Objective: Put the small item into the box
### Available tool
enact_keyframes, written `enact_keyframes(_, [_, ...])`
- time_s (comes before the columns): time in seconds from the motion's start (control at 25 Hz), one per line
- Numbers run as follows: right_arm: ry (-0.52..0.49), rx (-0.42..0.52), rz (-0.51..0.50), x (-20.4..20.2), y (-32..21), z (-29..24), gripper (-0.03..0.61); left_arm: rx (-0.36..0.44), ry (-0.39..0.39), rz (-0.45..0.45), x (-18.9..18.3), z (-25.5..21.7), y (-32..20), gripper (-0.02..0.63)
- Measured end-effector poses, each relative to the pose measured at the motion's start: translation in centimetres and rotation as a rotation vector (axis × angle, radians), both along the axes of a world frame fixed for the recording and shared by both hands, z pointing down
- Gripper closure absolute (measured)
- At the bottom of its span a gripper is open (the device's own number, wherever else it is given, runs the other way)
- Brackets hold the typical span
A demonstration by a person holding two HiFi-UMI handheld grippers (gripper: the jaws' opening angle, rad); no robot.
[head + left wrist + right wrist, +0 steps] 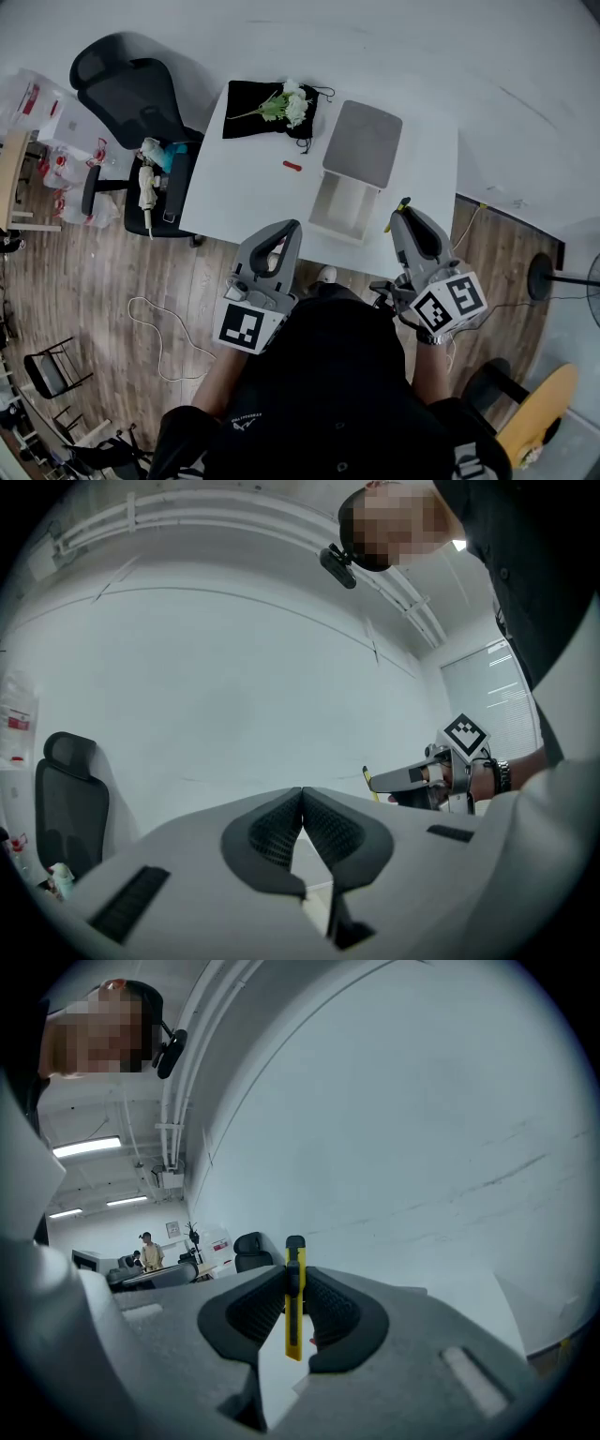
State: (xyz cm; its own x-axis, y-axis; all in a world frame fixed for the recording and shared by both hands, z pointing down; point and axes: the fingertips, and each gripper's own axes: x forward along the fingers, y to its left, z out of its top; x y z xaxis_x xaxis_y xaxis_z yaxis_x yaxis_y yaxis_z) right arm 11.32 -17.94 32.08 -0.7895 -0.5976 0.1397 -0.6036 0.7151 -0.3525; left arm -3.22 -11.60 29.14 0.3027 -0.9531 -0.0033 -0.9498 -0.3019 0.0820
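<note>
Yellow cutter (294, 1321) in right gripper (295, 1279) (jaws tight)

Open-plan office or lab workroom. A white table (248, 202) stands against a plain white wall (422, 56) on wood-plank flooring (94, 281). Just left of the table is a black swivel office chair (131, 103), with clear plastic storage bins (47, 117) further left. A loose white cable (164, 328) lies on the floor in front of the table. A pedestal fan (541, 277) stands to its right. Well apart from the table, ceiling strip lights (89, 1147) hang over desks (141, 1274), with a person (148, 1249) there.
</note>
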Motion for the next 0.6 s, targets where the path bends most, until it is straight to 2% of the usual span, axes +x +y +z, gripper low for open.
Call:
enact_keyframes(0.28, [0.032,-0.023,0.036,-0.2,-1.6,1.4,0.509,-0.014,0.020,0.060,-0.3,0.9,-3.0,0.609])
enact_keyframes(0.6, [0.116,-0.069,0.123,-2.3,-4.0,2.3,0.509,-0.065,0.051,0.214,-1.2,2.7,-7.9,0.609])
